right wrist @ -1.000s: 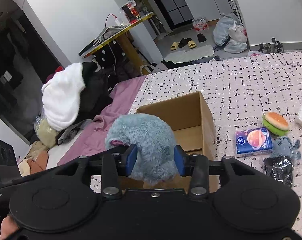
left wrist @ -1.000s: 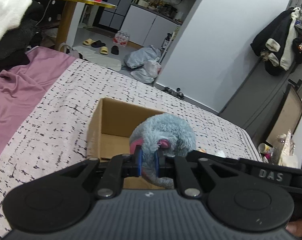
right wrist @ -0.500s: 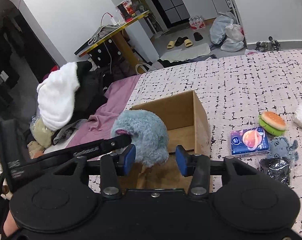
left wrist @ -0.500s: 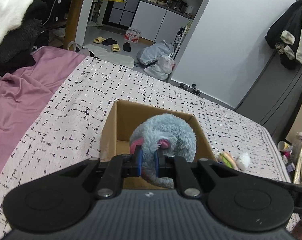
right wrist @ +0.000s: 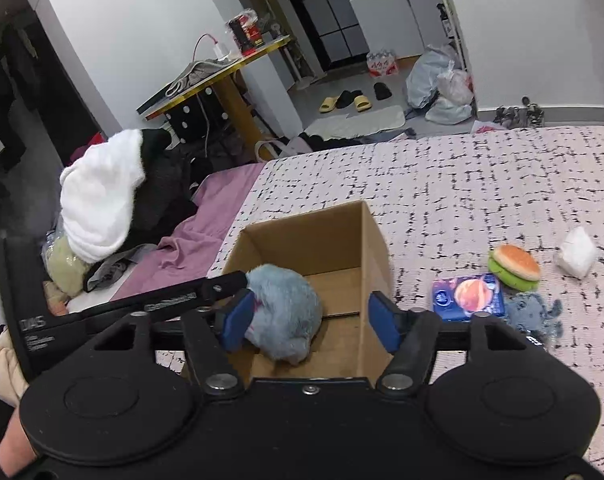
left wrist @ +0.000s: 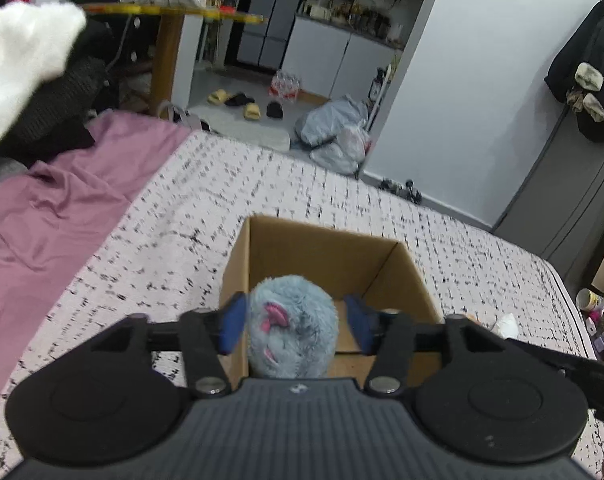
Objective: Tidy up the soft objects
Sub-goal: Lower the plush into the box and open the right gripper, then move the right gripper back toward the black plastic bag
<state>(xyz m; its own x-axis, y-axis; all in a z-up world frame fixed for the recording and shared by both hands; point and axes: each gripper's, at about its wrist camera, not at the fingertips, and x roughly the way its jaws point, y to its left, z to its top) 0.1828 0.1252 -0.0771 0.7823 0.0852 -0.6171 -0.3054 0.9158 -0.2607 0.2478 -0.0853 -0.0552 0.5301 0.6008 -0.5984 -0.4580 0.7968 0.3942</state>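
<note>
Now blue plush (left wrist: 292, 322) inside cardboard box (left wrist: 321, 252), between spread left fingers (left wrist: 233, 322)

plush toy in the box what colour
Grey-blue fur with pink patches; the plush toy shows best in the left wrist view.

"DAS" on left gripper (right wrist: 238, 286)

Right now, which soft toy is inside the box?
The fluffy blue ball toy sits inside the box. The burger and small blue plush lie on the bed outside.
</note>
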